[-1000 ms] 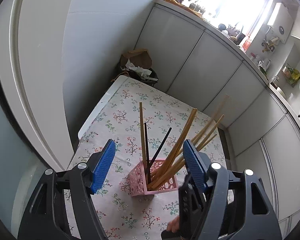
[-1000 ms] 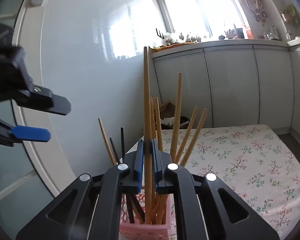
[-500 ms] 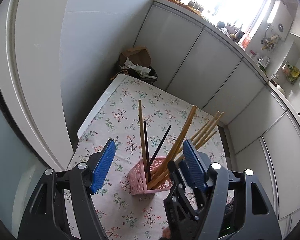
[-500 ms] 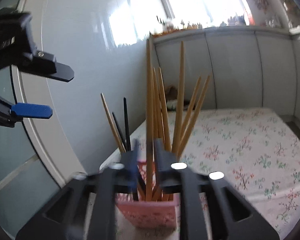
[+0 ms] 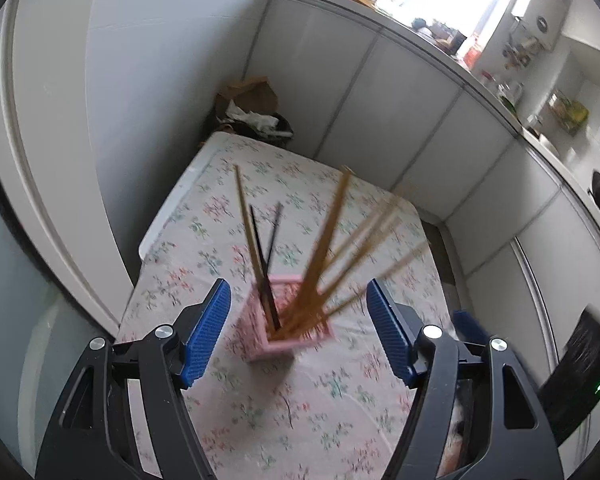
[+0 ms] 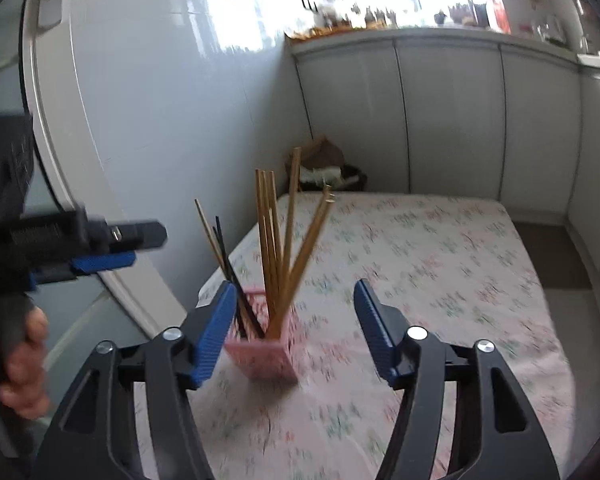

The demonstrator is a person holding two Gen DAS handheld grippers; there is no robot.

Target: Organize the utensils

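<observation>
A pink lattice holder (image 5: pixel 290 326) stands on the floral tablecloth (image 5: pixel 300 392) and holds several wooden chopsticks (image 5: pixel 328 236) and two black ones (image 5: pixel 266 256). It also shows in the right wrist view (image 6: pixel 260 350), with its chopsticks (image 6: pixel 278 248) upright. My left gripper (image 5: pixel 298 328) is open and empty, hovering above the holder; it also shows at the left of the right wrist view (image 6: pixel 116 246). My right gripper (image 6: pixel 296 328) is open and empty, just behind and above the holder. Its blue pad (image 5: pixel 470 326) shows in the left wrist view.
White cabinets (image 5: pixel 400 112) run along the far and right sides of the table. A bin with brown paper and trash (image 5: pixel 252 108) sits at the table's far corner. A tiled wall and door frame (image 6: pixel 112 120) stand to the left.
My right gripper opened and let go of a wooden chopstick, which now stands in the holder. It pulled back and up. The left gripper rose slightly and stayed open.
</observation>
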